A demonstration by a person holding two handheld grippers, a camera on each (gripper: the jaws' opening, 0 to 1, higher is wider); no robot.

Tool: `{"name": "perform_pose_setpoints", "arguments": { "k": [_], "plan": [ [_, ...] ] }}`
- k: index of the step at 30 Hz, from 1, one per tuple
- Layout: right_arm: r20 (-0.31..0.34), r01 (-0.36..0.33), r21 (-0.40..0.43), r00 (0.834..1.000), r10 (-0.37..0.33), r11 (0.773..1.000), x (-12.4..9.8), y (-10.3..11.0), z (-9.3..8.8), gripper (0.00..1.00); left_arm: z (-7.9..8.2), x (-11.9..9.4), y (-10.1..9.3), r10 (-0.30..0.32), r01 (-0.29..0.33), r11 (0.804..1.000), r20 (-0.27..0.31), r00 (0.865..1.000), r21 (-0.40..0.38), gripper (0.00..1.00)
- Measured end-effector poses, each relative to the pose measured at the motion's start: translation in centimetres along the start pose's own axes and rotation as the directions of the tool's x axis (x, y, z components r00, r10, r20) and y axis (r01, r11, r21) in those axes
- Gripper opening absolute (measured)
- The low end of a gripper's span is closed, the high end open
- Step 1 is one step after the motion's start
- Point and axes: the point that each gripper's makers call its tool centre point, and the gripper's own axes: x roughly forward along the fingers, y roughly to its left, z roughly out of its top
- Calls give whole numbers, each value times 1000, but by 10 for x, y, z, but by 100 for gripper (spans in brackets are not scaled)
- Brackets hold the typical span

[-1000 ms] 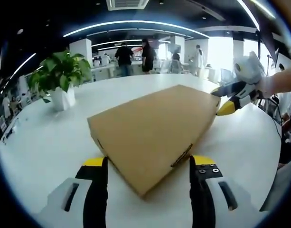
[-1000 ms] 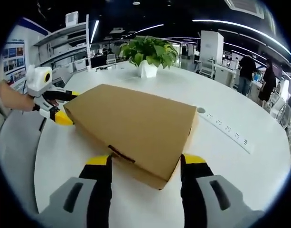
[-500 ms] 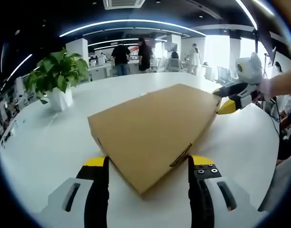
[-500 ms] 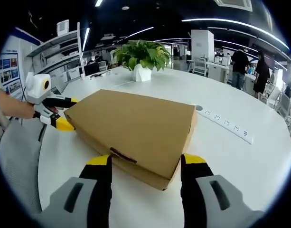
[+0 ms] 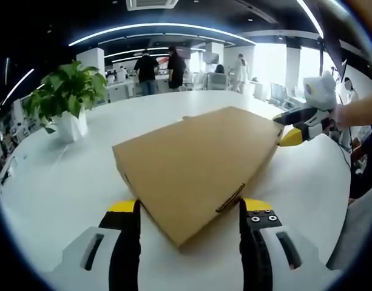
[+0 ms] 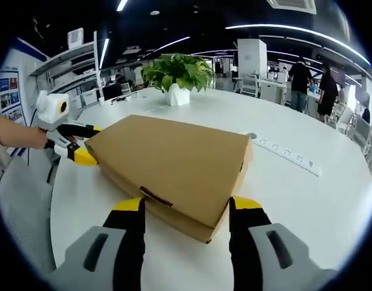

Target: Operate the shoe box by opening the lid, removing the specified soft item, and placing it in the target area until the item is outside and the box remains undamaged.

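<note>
- Two grippers face a closed brown cardboard shoe box from opposite corners; it lies flat on a round white table with its lid down.
- From the left gripper view, the left gripper rises from 6 o'clock with its yellow-tipped jaws apart, one on each side of the box's near corner. Whether the jaws touch the cardboard I cannot tell.
- A small dark tab marks the box's side edge at about 5 o'clock of the box, just beside the right-hand jaw.
- At 2 o'clock in that view, the right gripper sits at the far corner of the box, a yellow tip against the lower edge and a dark jaw at the lid edge.
- From the right gripper view, the right gripper comes up from 6 o'clock, jaws spread, straddling the box's near corner.
- At 9 o'clock in that view, the left gripper is held by a hand, its yellow tips at the far corner of the box; its jaws stand apart above and below that corner.
- A potted plant in a white pot stands on the table, at 10 o'clock in the left gripper view and at 12 o'clock in the right gripper view, well apart from the box.
- A white power strip lies on the table at 3 o'clock in the right gripper view, near the box.
- Several people stand in the office beyond the table.
</note>
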Motion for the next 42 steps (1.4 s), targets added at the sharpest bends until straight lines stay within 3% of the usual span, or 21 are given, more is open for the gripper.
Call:
{"name": "perform_pose_setpoints", "arguments": {
  "k": [19,42],
  "plan": [
    [-26,42,15,999,-42,999,-9,20,-8,45,1,-8,5,-89,91,994,-32,995,56,65],
    [-43,68,-7,997,-68,998,-21,50,-19,39,-5,-17,16,-187,194,974,-70,980,114,65]
  ]
}}
